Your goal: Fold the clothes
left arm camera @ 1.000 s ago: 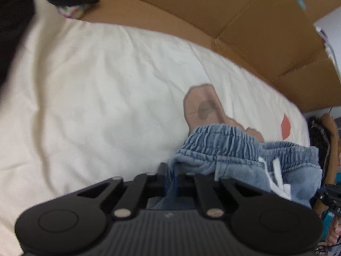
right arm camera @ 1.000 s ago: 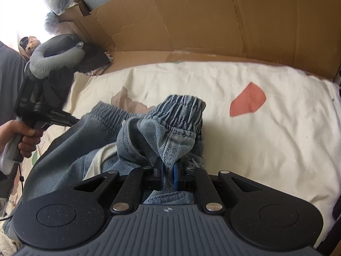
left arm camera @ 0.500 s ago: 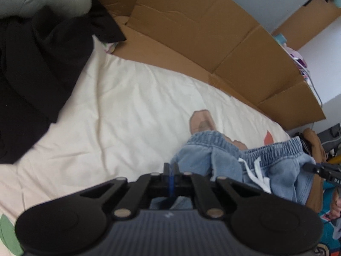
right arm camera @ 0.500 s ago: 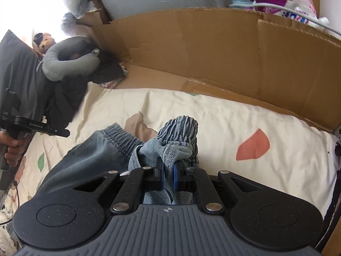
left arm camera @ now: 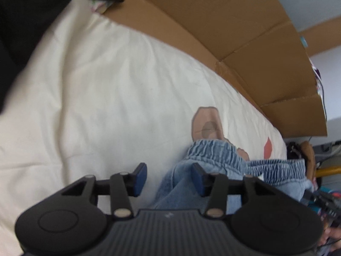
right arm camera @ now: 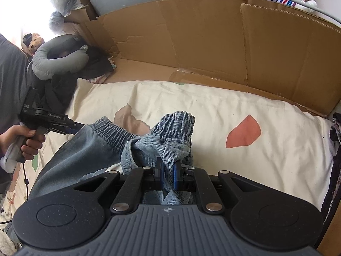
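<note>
Light blue denim jeans (right arm camera: 102, 143) with an elastic waistband lie bunched on the cream sheet (right arm camera: 213, 111). My right gripper (right arm camera: 168, 170) is shut on a fold of the denim just below the waistband, which stands up in a hump. My left gripper (left arm camera: 168, 178) is open at the waistband's left end (left arm camera: 213, 151). Denim lies loose by its right finger (left arm camera: 198, 179), and its left finger (left arm camera: 139, 177) is over bare sheet. In the right wrist view the left gripper (right arm camera: 71, 127), held by a hand (right arm camera: 27, 143), points at the waistband's edge.
A cardboard wall (right arm camera: 213, 42) runs along the far side of the bed. A black garment (left arm camera: 25, 21) and a grey neck pillow (right arm camera: 57, 64) sit at the far left, with a teddy bear (right arm camera: 35, 42) behind. Dark items (right arm camera: 335, 132) lie off the right edge.
My left gripper has opened and let go of the denim it held. The right gripper stays shut on the jeans, with the raised waistband a little lower and flatter.
</note>
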`<action>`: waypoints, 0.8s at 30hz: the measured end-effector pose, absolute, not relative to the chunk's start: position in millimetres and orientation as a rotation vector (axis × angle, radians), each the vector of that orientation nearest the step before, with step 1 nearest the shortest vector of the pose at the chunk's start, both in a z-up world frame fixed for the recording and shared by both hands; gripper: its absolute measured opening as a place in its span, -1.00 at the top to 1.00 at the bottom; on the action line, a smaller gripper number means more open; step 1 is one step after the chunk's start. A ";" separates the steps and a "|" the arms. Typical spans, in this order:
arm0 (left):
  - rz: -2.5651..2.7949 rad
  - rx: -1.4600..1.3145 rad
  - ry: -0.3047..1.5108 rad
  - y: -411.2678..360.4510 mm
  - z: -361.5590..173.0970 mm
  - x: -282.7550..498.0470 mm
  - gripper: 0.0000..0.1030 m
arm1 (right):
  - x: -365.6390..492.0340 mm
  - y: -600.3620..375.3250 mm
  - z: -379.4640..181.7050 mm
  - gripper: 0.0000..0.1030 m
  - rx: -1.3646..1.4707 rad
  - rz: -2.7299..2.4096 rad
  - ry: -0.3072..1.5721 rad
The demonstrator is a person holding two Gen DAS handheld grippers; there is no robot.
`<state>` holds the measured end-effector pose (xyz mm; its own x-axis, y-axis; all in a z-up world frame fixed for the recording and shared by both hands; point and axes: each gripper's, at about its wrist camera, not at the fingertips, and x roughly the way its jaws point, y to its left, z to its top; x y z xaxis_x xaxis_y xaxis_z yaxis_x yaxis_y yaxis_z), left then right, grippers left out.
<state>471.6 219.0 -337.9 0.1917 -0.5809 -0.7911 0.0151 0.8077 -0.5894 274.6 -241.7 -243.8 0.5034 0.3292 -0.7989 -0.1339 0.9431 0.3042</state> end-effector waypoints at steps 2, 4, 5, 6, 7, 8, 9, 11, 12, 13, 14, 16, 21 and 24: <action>-0.450 -0.568 1.337 224.6 -345.0 473.8 0.06 | 274.5 -242.1 -245.7 0.88 0.217 0.281 1.008; -0.459 -0.618 1.350 229.6 -350.6 474.1 0.07 | 274.7 -242.5 -247.5 0.88 0.221 0.281 1.011; -0.464 -0.642 1.357 231.7 -353.3 474.1 0.07 | 274.7 -242.3 -248.2 0.88 0.222 0.282 1.011; -0.467 -0.667 1.364 233.5 -355.8 474.0 0.09 | 274.8 -242.1 -248.9 0.88 0.223 0.283 1.012; -0.469 -0.692 1.371 235.1 -358.2 474.0 0.11 | 274.9 -241.9 -249.6 0.88 0.224 0.283 1.012; -0.471 -0.716 1.378 236.5 -360.6 474.1 0.11 | 275.0 -241.7 -250.3 0.88 0.225 0.284 1.012; -0.474 -0.736 1.388 236.9 -362.9 473.9 0.12 | 275.0 -241.5 -251.0 0.88 0.226 0.285 1.013; -0.484 -0.764 1.412 235.6 -366.7 473.1 0.12 | 275.2 -241.1 -252.4 0.88 0.228 0.286 1.014; -0.490 -0.767 1.423 233.7 -368.0 472.4 0.12 | 275.2 -240.7 -253.0 0.88 0.228 0.287 1.014; -0.496 -0.767 1.433 231.7 -368.9 471.6 0.13 | 275.3 -240.3 -253.6 0.88 0.228 0.288 1.015; -0.501 -0.768 1.443 229.5 -369.9 470.7 0.13 | 275.4 -240.0 -254.2 0.88 0.228 0.289 1.016; -0.515 -0.773 1.468 225.2 -373.2 468.8 0.14 | 275.8 -239.8 -255.0 0.88 0.230 0.290 1.015; -0.517 -0.753 1.471 218.7 -375.7 467.3 0.14 | 277.4 -240.4 -257.0 0.88 0.236 0.289 1.015; -0.526 -0.707 1.436 213.5 -369.8 467.6 0.15 | 278.4 -240.7 -258.4 0.88 0.240 0.288 1.015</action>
